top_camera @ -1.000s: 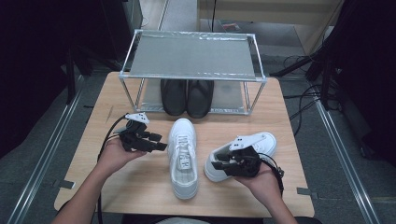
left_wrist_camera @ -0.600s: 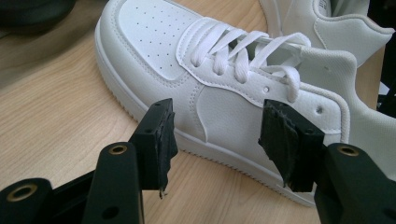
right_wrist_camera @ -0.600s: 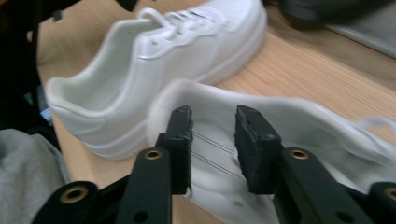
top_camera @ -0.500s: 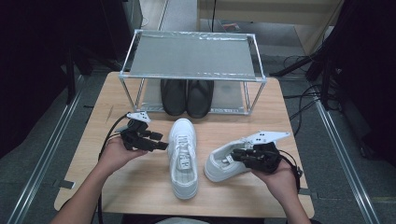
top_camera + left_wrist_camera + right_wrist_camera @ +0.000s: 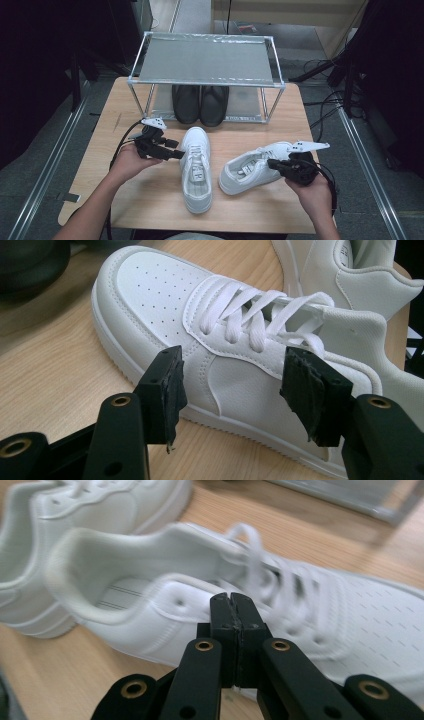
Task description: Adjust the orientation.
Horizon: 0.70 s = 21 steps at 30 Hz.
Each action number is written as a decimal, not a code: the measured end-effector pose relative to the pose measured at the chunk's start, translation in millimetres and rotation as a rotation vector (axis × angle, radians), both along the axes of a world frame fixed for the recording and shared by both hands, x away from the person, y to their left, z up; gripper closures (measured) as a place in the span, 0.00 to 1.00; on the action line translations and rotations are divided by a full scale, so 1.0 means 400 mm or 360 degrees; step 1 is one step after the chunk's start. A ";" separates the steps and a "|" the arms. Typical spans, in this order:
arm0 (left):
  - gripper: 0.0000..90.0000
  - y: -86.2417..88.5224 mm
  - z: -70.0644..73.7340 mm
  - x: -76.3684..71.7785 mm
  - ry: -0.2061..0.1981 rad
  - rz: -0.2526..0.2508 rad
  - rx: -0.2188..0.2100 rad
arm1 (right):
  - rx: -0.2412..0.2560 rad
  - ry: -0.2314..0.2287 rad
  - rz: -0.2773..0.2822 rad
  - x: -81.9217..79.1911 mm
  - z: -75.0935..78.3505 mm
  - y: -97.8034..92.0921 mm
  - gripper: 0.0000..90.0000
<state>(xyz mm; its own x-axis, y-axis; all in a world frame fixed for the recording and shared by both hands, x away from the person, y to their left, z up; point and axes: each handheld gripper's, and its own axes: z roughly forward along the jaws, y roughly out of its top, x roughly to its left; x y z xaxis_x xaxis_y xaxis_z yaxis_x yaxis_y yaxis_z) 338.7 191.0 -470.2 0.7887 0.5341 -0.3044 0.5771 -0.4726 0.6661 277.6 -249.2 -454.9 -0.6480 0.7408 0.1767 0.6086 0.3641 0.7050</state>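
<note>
Our right gripper (image 5: 231, 605) has its jaws pressed flat together, seemingly empty, just beside the collar of the angled white leather sneaker (image 5: 252, 169). We judge the step to be gripping that shoe for the rack, so we should spread the jaws first, then bite the padded collar wall, not the loose laces.

Our left gripper (image 5: 235, 390) stands spread wide, flanking the side of the straight white leather sneaker (image 5: 210, 340) without touching it; closing on the firm quarter panel should hold best.

Both shoes lie on the pale wooden table (image 5: 150, 200): smooth stitched leather, perforated toes, ribbed rubber soles, flat cotton laces. Beyond stands the silver metal-framed shoe rack (image 5: 205, 60), with a pair of glossy black shoes (image 5: 200, 102) on its lower shelf.
</note>
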 end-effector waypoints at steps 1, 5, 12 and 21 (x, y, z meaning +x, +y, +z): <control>0.47 -0.001 0.000 0.001 0.0000 -0.0004 -0.0002 | -0.0008 0.0004 -0.0021 0.001 -0.002 -0.006 1.00; 0.47 -0.004 -0.001 0.004 0.0002 -0.0006 -0.0003 | -0.0048 0.0040 -0.0123 0.010 -0.014 -0.041 1.00; 0.47 -0.004 0.000 0.001 -0.0003 -0.0001 0.0000 | -0.0050 0.0149 -0.0105 0.035 -0.048 -0.048 1.00; 0.47 0.012 -0.004 -0.011 -0.0005 0.0025 0.0011 | -0.0057 0.0148 -0.0091 0.057 -0.051 -0.040 1.00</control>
